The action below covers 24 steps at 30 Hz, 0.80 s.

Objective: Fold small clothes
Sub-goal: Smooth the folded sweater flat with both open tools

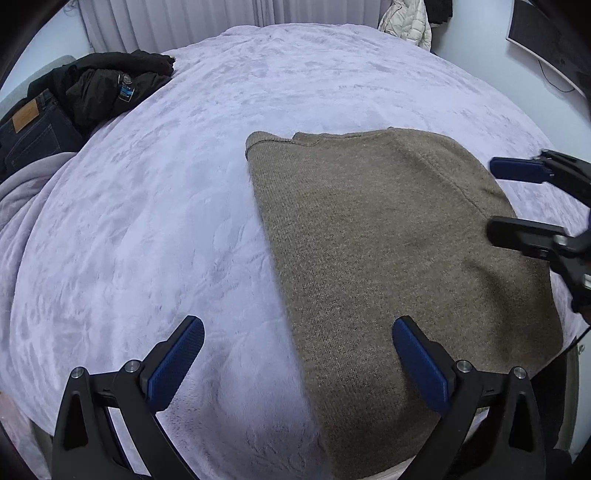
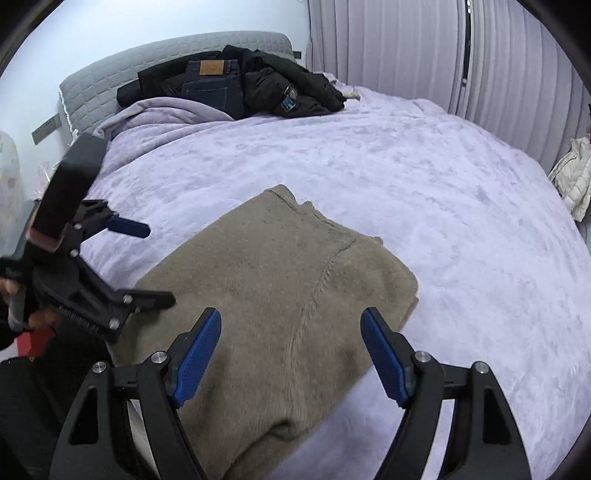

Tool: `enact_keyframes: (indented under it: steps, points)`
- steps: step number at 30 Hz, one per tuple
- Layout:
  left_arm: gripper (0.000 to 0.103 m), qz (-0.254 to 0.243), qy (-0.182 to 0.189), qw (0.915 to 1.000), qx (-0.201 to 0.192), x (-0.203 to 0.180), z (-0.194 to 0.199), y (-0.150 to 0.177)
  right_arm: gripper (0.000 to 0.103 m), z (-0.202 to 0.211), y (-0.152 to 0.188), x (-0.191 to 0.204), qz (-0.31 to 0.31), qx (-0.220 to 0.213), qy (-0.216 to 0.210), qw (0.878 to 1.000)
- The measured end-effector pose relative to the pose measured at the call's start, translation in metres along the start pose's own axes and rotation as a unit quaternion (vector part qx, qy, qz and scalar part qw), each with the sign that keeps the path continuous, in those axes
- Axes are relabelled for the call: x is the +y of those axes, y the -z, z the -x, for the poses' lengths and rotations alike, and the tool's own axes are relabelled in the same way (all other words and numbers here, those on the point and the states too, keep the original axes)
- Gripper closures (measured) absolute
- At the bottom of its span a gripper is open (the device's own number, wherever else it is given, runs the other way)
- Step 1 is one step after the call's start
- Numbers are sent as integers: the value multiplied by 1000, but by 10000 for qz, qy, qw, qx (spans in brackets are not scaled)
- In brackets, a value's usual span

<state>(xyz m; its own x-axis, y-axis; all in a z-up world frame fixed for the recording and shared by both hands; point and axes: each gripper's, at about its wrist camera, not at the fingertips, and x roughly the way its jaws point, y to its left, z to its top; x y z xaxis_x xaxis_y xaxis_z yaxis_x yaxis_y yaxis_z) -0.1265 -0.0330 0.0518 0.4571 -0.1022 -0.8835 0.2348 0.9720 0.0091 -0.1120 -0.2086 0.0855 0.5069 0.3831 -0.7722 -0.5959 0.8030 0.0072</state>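
- Left wrist view: the left gripper (image 1: 297,354) hangs over the bed with its jaws spread wide and nothing between the pads; one blue pad is over the lilac blanket (image 1: 155,221), the other over the brown sweater (image 1: 388,236).
- The sweater lies folded flat on the blanket, right of the middle and running to the near edge of the bed.
- At the right edge the right gripper (image 1: 493,201) reaches in over the sweater's right side, its fingers apart and empty.
- Far left on the bed lies a black jacket (image 1: 107,86) with dark jeans (image 1: 29,129) beside it; a white puffer coat (image 1: 408,22) hangs at the far right.
- Right wrist view: the right gripper (image 2: 291,354) hovers above the near part of the sweater (image 2: 266,280), jaws wide and opening, pads not touching the knit.
- At the left the left gripper (image 2: 159,264) is held by a hand (image 2: 22,306), its fingers wide, by the sweater's left edge.
- At the far end the jeans (image 2: 214,88) and jacket (image 2: 288,88) rest against a grey headboard (image 2: 110,85), with curtains (image 2: 406,51) to the right.
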Motion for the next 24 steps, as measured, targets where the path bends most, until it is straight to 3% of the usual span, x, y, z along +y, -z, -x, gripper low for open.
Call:
enact_keyframes:
  steps: [4, 6, 10, 13, 17, 20, 24]
  points:
    - [0, -47, -55, 10000, 17, -2, 1, 5, 22, -59, -14, -12, -140, 634, 47, 9979]
    - [0, -69, -42, 10000, 32, -3, 2, 8, 20, -69, -17, -20, -149, 551, 136, 9983]
    - [1, -27, 11, 10000, 61, -1, 6, 9, 20, -74, -25, -46, -738, 616, 646, 9933]
    - [1, -106, -46, 9999, -90, -6, 17, 6, 20, -55, -19, -45, -897, 495, 675, 9924]
    - [1, -117, -152, 9996, -204, -17, 23, -3, 19, -19, -10, -23, -523, 427, 1284, 9894]
    - [1, -63, -204, 9995, -238, -25, 24, -7, 19, 2, -4, -9, -480, 483, 1491, 9865]
    - [1, 115, -274, 9994, -196, -31, 24, -6, 19, 24, 7, 10, -647, 588, 1542, 9842]
